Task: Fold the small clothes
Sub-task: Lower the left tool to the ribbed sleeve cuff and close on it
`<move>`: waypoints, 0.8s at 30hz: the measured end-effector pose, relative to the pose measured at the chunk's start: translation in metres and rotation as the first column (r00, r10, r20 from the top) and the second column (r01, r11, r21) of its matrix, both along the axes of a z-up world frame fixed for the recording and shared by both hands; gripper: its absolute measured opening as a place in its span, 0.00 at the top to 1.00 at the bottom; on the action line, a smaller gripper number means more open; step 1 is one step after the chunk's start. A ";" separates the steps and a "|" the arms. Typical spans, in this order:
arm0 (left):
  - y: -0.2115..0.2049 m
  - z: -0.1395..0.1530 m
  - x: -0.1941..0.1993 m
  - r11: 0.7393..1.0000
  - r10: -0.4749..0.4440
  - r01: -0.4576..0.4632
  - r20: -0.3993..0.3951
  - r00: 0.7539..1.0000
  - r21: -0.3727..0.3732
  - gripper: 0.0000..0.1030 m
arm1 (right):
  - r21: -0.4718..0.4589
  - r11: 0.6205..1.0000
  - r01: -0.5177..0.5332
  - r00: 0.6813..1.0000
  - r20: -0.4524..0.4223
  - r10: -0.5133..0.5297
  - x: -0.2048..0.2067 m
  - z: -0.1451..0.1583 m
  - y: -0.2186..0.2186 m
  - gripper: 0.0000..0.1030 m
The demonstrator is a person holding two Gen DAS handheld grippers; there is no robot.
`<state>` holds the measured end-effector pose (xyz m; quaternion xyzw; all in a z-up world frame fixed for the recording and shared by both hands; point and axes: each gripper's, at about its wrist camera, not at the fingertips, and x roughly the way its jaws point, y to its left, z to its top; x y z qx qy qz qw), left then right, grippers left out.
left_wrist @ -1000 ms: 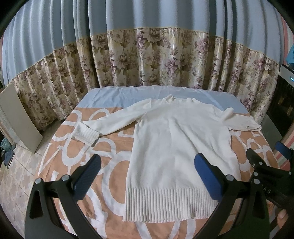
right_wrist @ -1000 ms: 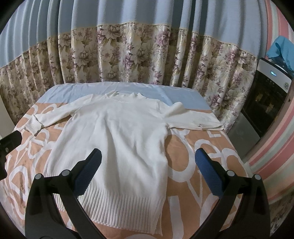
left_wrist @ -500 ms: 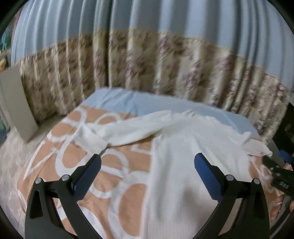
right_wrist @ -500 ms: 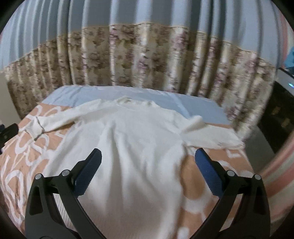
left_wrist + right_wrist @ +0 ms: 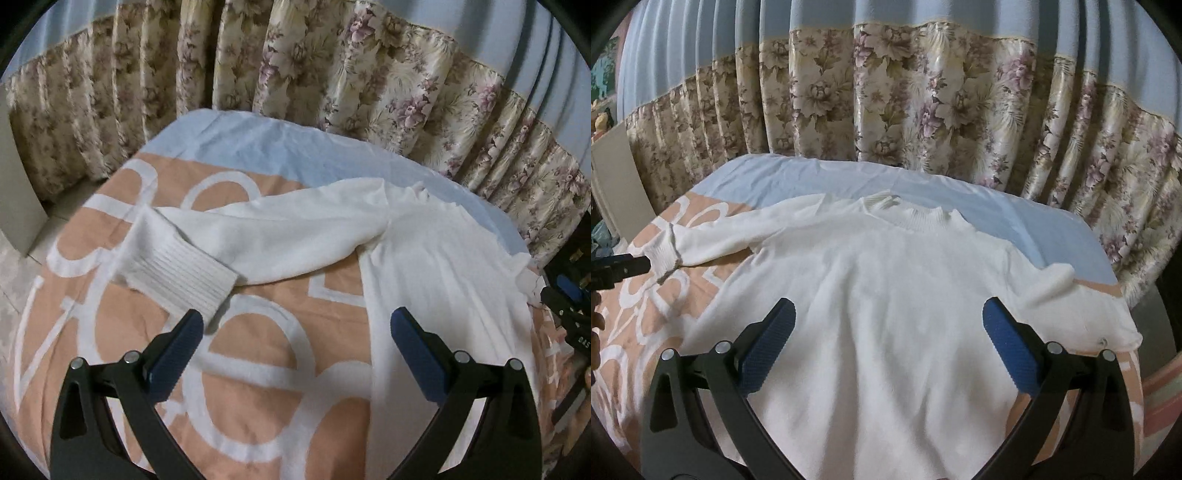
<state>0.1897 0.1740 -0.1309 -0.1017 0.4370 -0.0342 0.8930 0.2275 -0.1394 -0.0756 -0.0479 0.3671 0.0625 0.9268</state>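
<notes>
A white knit sweater (image 5: 886, 295) lies flat and face up on the bed, collar (image 5: 908, 218) toward the far curtain. Its left sleeve (image 5: 277, 240) stretches out to the left and ends in a ribbed cuff (image 5: 181, 273). The right sleeve (image 5: 1082, 314) lies along the bed's right edge. My left gripper (image 5: 295, 332) is open, hovering just short of the cuff, its left finger (image 5: 177, 350) close under it. Over the sweater's chest my right gripper (image 5: 886, 332) stands open with nothing in it. The other gripper (image 5: 617, 269) shows at the left edge beside the cuff.
The bed has an orange cover with white rings (image 5: 258, 369) and a pale blue sheet (image 5: 1015, 221) at the far end. Floral curtains (image 5: 905, 110) hang close behind. A pale board (image 5: 18, 206) leans at the left, with floor beside the bed.
Both grippers have moved forward over the bed from its near end. The left one swung left toward the sleeve cuff, the right one advanced over the sweater's chest. The sweater has not moved.
</notes>
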 end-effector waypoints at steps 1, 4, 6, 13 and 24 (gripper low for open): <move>0.002 -0.002 0.004 1.000 -0.012 0.011 -0.013 1.000 -0.016 0.02 | -0.013 1.000 0.004 1.000 -0.002 -0.004 0.004 -0.001 -0.001 0.03; 0.008 -0.008 0.013 1.000 -0.007 0.007 -0.026 1.000 -0.005 0.02 | -0.040 0.999 0.024 1.000 0.003 -0.024 0.013 -0.005 -0.005 0.03; 0.009 -0.011 0.020 0.999 0.006 -0.004 -0.032 0.999 0.051 0.02 | 0.005 1.000 0.029 1.000 0.005 -0.029 0.017 -0.009 -0.013 0.03; 0.014 -0.029 0.035 0.969 -0.014 0.025 -0.048 0.999 0.246 0.02 | 0.168 0.985 0.049 0.996 -0.082 -0.035 0.035 -0.023 -0.037 0.03; 0.048 -0.053 0.053 0.929 -0.038 0.087 -0.141 0.989 0.359 0.04 | 0.024 0.998 0.056 0.994 -0.100 -0.054 0.044 -0.037 -0.035 0.03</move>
